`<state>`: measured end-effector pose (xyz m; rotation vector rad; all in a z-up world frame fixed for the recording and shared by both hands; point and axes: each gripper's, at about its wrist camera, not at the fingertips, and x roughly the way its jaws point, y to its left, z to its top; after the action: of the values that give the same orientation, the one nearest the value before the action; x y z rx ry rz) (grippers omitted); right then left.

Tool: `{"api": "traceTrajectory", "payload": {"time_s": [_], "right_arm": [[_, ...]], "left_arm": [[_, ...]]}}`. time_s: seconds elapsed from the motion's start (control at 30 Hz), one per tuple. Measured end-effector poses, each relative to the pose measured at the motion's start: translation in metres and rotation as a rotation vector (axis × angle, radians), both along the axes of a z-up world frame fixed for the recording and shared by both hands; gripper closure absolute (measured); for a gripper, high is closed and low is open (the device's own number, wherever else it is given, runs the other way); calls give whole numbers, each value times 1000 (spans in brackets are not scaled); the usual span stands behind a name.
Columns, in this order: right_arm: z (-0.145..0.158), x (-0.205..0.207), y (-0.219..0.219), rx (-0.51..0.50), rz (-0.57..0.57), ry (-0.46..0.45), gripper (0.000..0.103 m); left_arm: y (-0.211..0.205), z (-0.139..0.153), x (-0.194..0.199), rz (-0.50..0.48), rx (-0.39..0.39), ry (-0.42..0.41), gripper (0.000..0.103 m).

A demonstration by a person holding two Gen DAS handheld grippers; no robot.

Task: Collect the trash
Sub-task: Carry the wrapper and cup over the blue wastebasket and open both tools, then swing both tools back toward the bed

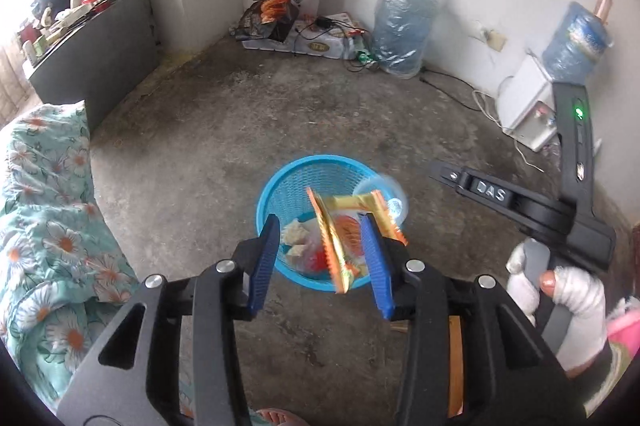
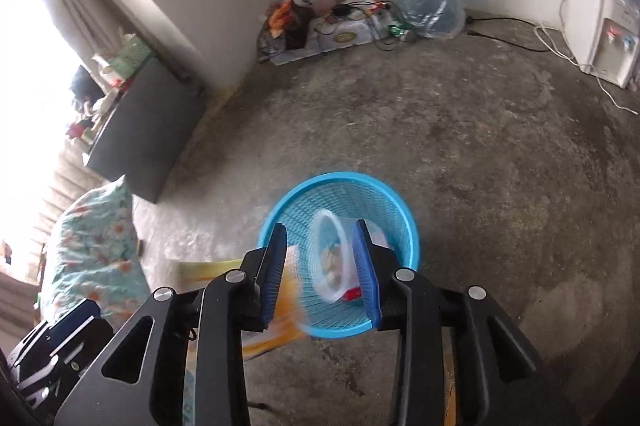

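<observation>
- Blue plastic mesh, a round basket (image 1: 280, 185) on the bare concrete floor (image 1: 208, 129), is where the trash is going; it already holds crumpled paper bits, something red and other scraps at the bottom.
- The left gripper (image 1: 324, 262) hangs over the basket with its jaws parted. A yellow-orange snack wrapper (image 1: 340, 230) sits between them, leaning toward the right-hand pad; it looks let go and about to drop, though whether that pad touches it I cannot say for sure.
- The right gripper (image 2: 324, 266) is also over the basket, jaws apart. A clear plastic cup (image 2: 334, 258) with small pale pieces inside is in the gap, blurred, apparently loose and falling in.
- In the left wrist view a gloved hand (image 1: 560, 306) holds the right tool's handle at the right edge.
- Judged progress: some rubbish is binned and these two pieces are at the point of release.
- Possibly left: the heap of bags and packets (image 1: 272, 17) in the far corner beside the water jug (image 1: 404, 25), if that counts as trash.
</observation>
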<state>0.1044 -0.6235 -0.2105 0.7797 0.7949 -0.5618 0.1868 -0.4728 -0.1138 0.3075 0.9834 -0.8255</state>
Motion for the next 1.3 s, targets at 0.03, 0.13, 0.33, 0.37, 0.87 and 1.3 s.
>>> {"api": "traceTrajectory", "payload": {"time_s": [0.03,0.13,0.33,0.37,0.87,1.3], "right_arm": [[-2,-4,3,8,-4,-13,69],[-4,-18,17,-14,-18,-27,69],[17,-45,61,-31,-63,-106,69],[24,-48,69,-48,-61,-119,69],[139,-60,242,-450,211,-220,30],[176,-43,365,-387,573,-337,30]], "left_arm": [[3,0,0,12,-14,8,58],[18,2,-2,19,-33,6,54],[59,32,-10,31,-98,-15,48],[71,40,-13,38,-120,-27,46],[262,126,-58,167,-283,-181,33],[432,154,-86,422,-349,-277,33]]}}
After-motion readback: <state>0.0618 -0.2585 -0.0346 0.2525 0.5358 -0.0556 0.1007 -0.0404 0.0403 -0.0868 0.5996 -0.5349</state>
